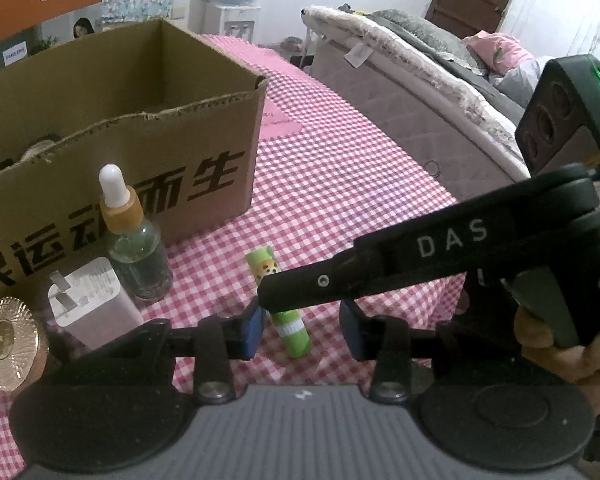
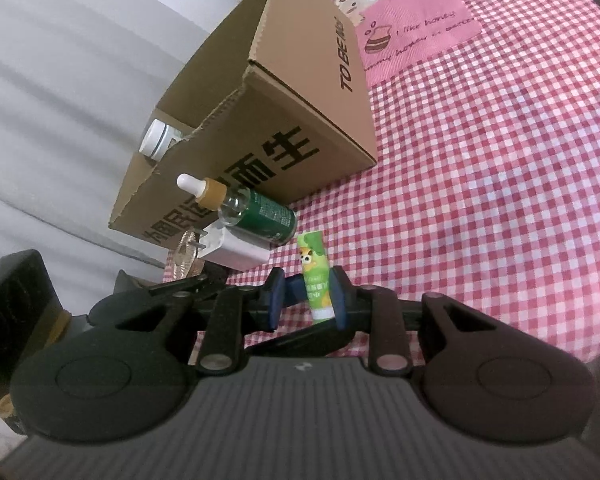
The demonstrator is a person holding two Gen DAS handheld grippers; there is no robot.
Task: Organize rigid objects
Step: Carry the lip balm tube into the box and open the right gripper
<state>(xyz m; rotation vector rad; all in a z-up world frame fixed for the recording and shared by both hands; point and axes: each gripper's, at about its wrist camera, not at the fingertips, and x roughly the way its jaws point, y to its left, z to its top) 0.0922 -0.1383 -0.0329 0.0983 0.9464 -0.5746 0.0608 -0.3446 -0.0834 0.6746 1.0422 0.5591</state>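
Our right gripper point(image 2: 306, 298) has closed on the green lip-balm tube point(image 2: 316, 280) at lower centre; our left gripper point(image 1: 302, 330) holds nothing. We should lift straight, then clear the cardboard box point(image 2: 300, 92) rim at upper left.

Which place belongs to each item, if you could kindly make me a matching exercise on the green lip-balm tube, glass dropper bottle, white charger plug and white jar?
1. green lip-balm tube
2. glass dropper bottle
3. white charger plug
4. white round jar

A. inside the brown cardboard box
B. upright in front of the box
C. between the pads of the right hand-held gripper
D. lying beside the bottle

Pairs: 1-C, 2-B, 3-D, 4-A
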